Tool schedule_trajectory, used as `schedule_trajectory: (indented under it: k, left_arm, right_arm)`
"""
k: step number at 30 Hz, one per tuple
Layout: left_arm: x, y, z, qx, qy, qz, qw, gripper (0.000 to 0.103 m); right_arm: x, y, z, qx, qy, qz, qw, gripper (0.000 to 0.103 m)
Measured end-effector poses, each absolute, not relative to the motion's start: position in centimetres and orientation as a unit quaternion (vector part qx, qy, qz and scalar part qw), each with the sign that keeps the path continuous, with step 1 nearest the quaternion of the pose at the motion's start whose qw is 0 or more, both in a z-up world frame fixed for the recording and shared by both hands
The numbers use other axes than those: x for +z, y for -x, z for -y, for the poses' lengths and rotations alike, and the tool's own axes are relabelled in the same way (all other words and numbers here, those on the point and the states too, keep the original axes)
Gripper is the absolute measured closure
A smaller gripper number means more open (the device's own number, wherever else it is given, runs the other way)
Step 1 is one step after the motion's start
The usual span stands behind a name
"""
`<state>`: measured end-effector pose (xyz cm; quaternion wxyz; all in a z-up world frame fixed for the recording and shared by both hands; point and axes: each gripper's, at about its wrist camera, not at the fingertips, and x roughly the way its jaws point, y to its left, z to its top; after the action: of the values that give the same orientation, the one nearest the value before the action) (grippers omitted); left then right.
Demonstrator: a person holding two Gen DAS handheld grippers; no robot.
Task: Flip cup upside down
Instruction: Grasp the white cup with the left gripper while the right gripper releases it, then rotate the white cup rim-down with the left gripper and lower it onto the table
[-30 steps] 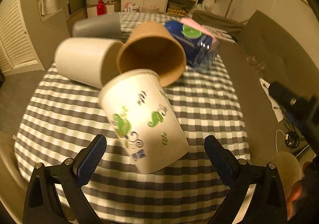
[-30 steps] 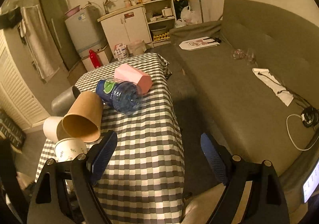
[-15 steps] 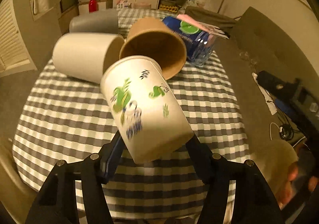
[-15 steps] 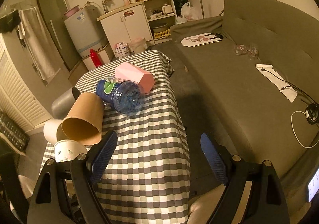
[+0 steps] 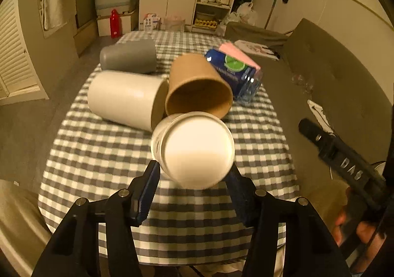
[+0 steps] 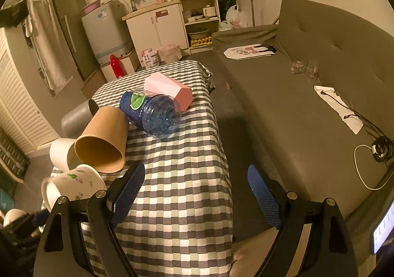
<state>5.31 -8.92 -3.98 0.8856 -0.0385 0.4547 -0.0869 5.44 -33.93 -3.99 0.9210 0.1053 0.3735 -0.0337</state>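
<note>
My left gripper (image 5: 193, 179) is shut on the white paper cup with green leaf print (image 5: 194, 150). It holds the cup above the checked table, tipped so the flat white bottom faces the camera and the mouth points away. The same cup shows at the lower left of the right wrist view (image 6: 73, 186), lying sideways in the air. My right gripper (image 6: 194, 193) is open and empty over the table's near right edge, apart from the cup.
On the checked tablecloth (image 5: 98, 149) lie a brown paper cup (image 5: 197, 87), a white cup (image 5: 125, 99), a grey cup (image 5: 128, 56), a blue water bottle (image 5: 234, 72) and a pink box (image 6: 170, 88). A grey sofa (image 6: 307, 104) runs along the right.
My left gripper closed on the printed cup, lifted it off the table and tilted it until its bottom faces the camera. The right gripper stayed nearly still.
</note>
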Motion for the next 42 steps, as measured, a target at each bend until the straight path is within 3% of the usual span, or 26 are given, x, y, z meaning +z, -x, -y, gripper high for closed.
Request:
schedule_trajectory:
  k: [17,21,37,40,42]
  left_arm:
    - [-4.3,-4.1,9.1,-0.094,0.003,-0.452,0.887,0.047]
    - [-5.5,-3.8,8.8,-0.084,0.004,-0.467,0.880,0.033]
    - [-8.2,-4.8,9.2,-0.094,-0.008,-0.457,0.884,0.038]
    - [-7.8,-4.5,9.0,-0.093,-0.007,-0.456,0.885,0.034]
    - [-7.6,-4.2,8.9,-0.090,-0.013,-0.457,0.885,0.025]
  right_arm:
    - [-4.4,-5.9,33.8,-0.039,-0.100,-0.383,0.918,0.017]
    - [-4.5,-5.9,33.7,-0.041,-0.098,-0.385,0.917,0.017]
    - [-4.5,-5.9,33.6,-0.043,-0.094,-0.384,0.918,0.017]
    - [-4.3,-5.8,33.6,-0.041,-0.092,-0.379,0.920,0.017]
    - [-4.0,-5.6,33.5,-0.039,-0.088,-0.374,0.922,0.017]
